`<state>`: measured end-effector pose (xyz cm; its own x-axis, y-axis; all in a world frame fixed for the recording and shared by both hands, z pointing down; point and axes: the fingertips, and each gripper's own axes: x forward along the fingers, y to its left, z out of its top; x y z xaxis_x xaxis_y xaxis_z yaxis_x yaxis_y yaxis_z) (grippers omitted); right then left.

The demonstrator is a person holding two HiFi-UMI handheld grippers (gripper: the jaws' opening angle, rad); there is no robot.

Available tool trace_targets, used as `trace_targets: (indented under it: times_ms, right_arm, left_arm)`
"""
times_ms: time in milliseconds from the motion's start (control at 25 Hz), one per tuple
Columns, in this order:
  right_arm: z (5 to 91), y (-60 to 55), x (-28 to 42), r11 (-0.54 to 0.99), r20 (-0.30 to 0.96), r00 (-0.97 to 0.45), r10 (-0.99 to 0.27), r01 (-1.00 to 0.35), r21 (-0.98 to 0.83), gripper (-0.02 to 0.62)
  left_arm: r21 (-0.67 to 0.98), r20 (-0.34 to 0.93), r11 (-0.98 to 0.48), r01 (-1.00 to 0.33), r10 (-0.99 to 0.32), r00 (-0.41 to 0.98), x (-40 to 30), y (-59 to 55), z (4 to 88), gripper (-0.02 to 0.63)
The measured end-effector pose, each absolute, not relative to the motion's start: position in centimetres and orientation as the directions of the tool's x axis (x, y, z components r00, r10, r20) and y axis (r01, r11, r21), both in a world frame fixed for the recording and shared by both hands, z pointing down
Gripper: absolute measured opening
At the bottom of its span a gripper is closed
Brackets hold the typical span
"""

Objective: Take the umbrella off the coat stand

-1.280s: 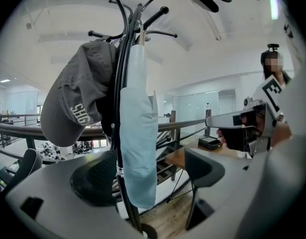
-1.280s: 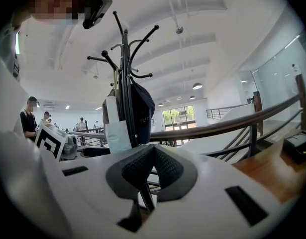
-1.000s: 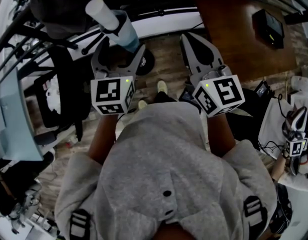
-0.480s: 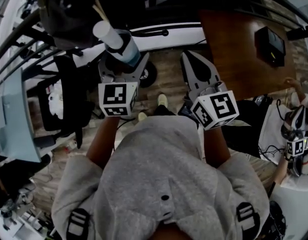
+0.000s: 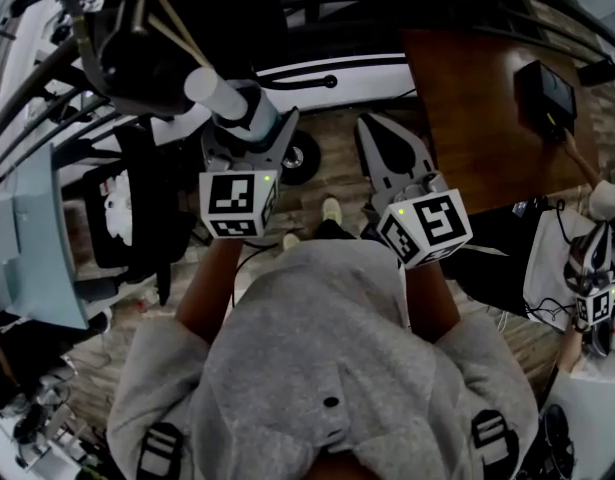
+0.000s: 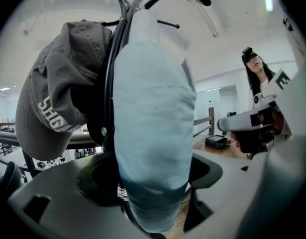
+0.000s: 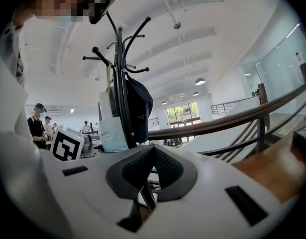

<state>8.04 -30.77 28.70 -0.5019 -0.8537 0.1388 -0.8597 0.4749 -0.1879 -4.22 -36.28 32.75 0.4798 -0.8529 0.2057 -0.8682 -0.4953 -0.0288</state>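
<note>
A folded light-blue umbrella (image 5: 237, 103) hangs on the black coat stand (image 7: 120, 83). It fills the middle of the left gripper view as a pale blue roll (image 6: 153, 133) and hangs against the pole in the right gripper view (image 7: 110, 126). My left gripper (image 5: 249, 140) stands around the umbrella's lower part with a jaw on each side. Its jaws have just been closing, but I see no squeeze on the fabric. My right gripper (image 5: 384, 146) is held off to the right, shut and empty, its pads meeting at the tip (image 7: 152, 151).
A grey cap (image 6: 53, 108) hangs on the stand just left of the umbrella, and a dark bag (image 5: 147, 58) hangs on its far side. A wooden table (image 5: 477, 138) with a black device (image 5: 549, 93) is at the right. A railing (image 7: 232, 123) runs behind. Another person (image 6: 259, 83) stands nearby.
My left gripper has eased forward, so the umbrella sits deeper between its jaws. The right gripper has kept its place.
</note>
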Motion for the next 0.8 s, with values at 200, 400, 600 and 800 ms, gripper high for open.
trace_targets:
  times_ms: [200,400,600,800]
  right_arm:
    - [28.69,-30.91,8.20,0.483,0.132,-0.508,-0.851,-0.856,-0.184,0.009]
    - [28.52,-31.07,8.33,0.480,0.136,-0.507,-0.851,-0.857,-0.187,0.009]
    - [28.54,-31.20,8.15,0.485,0.136,-0.511,-0.848,-0.854,-0.186,0.009]
    - [28.02,-31.15,8.02,0.485,0.133,-0.510,-0.850,-0.856,-0.179,0.009]
  left_arm:
    - [-0.049,0.206,-0.503,-0.863,-0.851,0.484,-3.78,-36.28,32.42,0.360]
    - [-0.046,0.212,-0.493,-0.869,-0.855,0.473,-3.82,-36.55,32.29,0.305]
    - [-0.046,0.222,-0.505,-0.862,-0.846,0.484,-4.03,-36.59,32.74,0.290]
    - [-0.034,0.245,-0.534,-0.845,-0.824,0.511,-3.91,-35.94,32.75,0.284]
